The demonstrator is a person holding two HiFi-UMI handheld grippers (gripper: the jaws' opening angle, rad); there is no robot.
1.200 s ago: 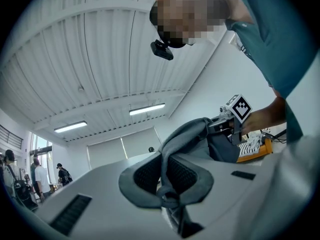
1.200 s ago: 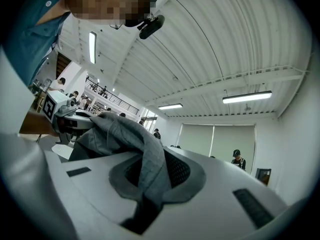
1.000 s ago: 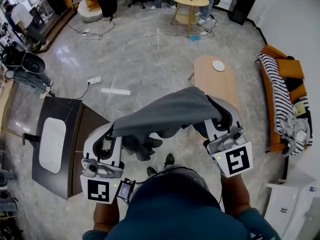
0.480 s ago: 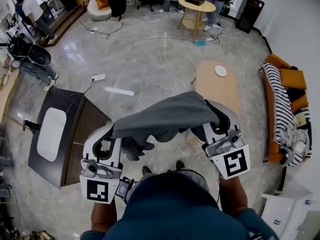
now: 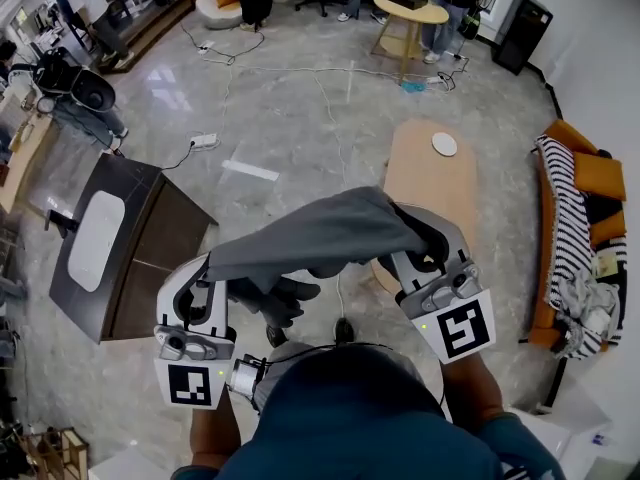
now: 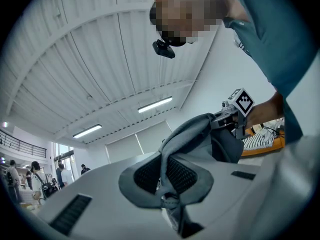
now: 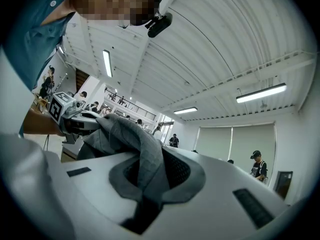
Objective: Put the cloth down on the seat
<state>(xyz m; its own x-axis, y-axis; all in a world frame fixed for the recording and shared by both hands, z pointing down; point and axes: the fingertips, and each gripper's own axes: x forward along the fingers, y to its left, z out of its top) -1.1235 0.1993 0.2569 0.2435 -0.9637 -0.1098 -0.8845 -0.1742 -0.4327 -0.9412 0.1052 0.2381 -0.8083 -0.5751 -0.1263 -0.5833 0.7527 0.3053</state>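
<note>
A grey cloth [image 5: 312, 233] hangs stretched in the air between my two grippers, above the marble floor. My left gripper [image 5: 214, 268] is shut on its left end and my right gripper [image 5: 426, 232] on its right end. In the left gripper view the cloth [image 6: 192, 134] is pinched between the black pads [image 6: 145, 174] and runs across to the right gripper [image 6: 235, 109]. The right gripper view shows the cloth [image 7: 131, 134] clamped in the same way, leading off to the left gripper [image 7: 70, 116]. An orange sofa [image 5: 572, 158] with a striped blanket [image 5: 558, 218] stands at the right.
A long oval wooden table [image 5: 430, 183] with a white plate [image 5: 444, 144] lies just beyond the cloth. A dark cabinet [image 5: 150, 248] with a white tray [image 5: 95, 238] is at the left. Cables [image 5: 330, 108] run over the floor. People and a round table [image 5: 410, 8] are at the far end.
The person has moved with the cloth, so the room has slid in the head view and the cabinet now lies higher. Both grippers keep their hold, and the cloth stays stretched between them.
</note>
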